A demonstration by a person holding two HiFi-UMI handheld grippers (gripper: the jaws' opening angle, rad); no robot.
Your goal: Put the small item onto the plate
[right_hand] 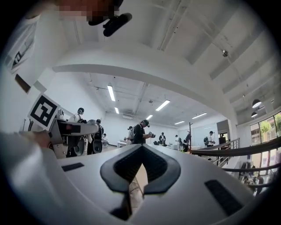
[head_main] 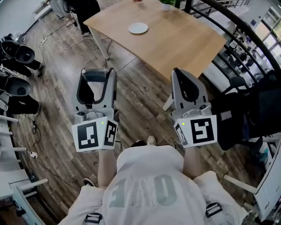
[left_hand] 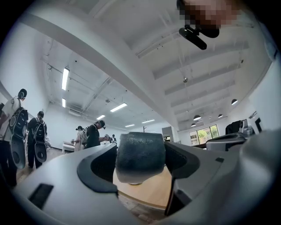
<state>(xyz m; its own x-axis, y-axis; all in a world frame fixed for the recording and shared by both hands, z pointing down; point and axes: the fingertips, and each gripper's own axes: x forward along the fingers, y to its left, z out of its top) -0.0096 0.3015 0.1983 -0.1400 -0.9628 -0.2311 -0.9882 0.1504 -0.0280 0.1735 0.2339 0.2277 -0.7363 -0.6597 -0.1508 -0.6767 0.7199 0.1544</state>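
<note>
My left gripper [head_main: 95,81] is shut on a small dark grey, rough-skinned rounded item [left_hand: 140,156], which fills the gap between its jaws; in the head view the item [head_main: 90,92] shows as a dark lump between the grey fingers. A white plate [head_main: 138,28] lies on the wooden table [head_main: 175,48], well ahead of both grippers, with floor in between. The right gripper [head_main: 186,81] is held level beside the left one. Its jaws meet with nothing in them, as the right gripper view shows [right_hand: 141,147]. The table's edge [left_hand: 147,195] shows just under the held item.
A potted plant [head_main: 166,5] stands at the table's far edge. Dark equipment [head_main: 17,57] and cables lie on the wood floor at left. A black railing [head_main: 246,35] and dark chairs [head_main: 246,114] are at right. Several people [right_hand: 141,132] stand far off in the hall.
</note>
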